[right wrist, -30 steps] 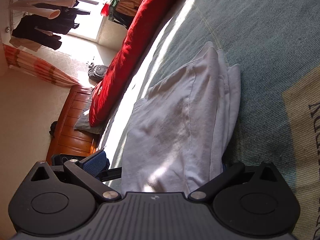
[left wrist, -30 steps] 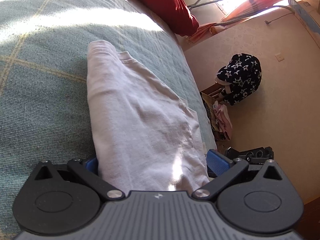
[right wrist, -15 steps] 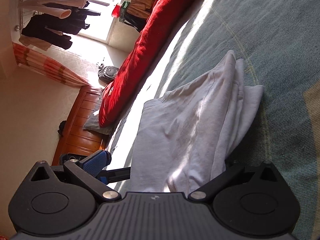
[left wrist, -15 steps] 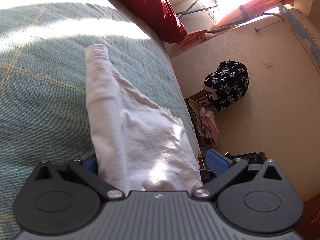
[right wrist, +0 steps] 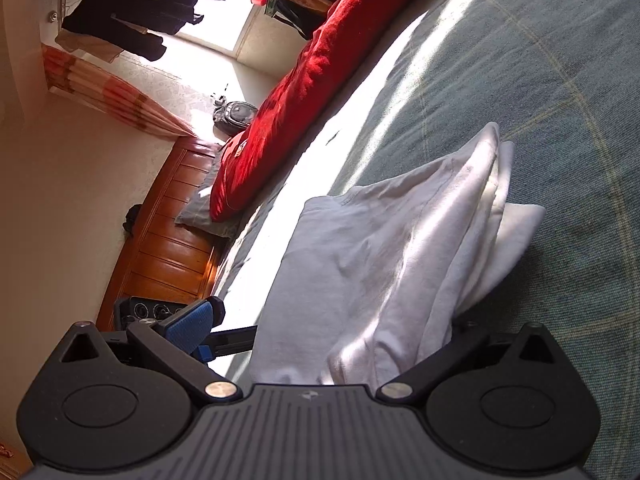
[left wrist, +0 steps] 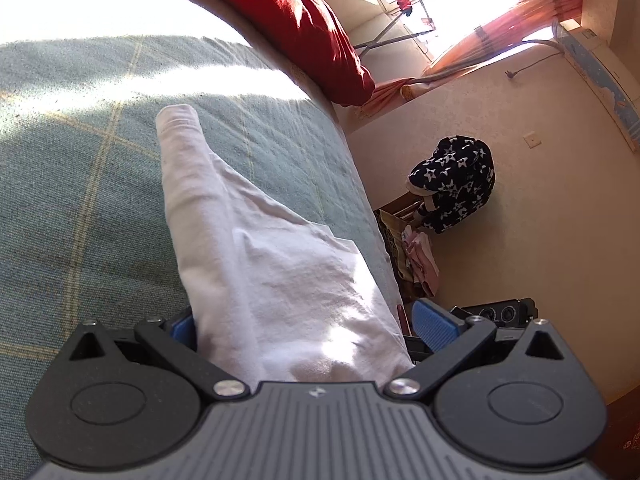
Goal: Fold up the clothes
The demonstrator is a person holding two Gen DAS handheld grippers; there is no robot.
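A folded white garment lies on the green checked bedspread. Its near end is raised and fills the gap between the fingers of my left gripper, which stands wide open. The blue right pad is bare, and cloth half hides the left pad. In the right wrist view the same garment rises off the bedspread, its layers fanned out at the far end. My right gripper is also wide open. Its left pad is bare, and its right finger is hidden under cloth.
A red quilt runs along the far side of the bed. Past the bed edge hang a star-patterned dark garment and some pink clothes. A wooden headboard and a pillow sit at the left.
Both grippers have risen and tipped back, drawing the near end of the garment up with them. Its far end now looks narrower and its layers have spread apart.
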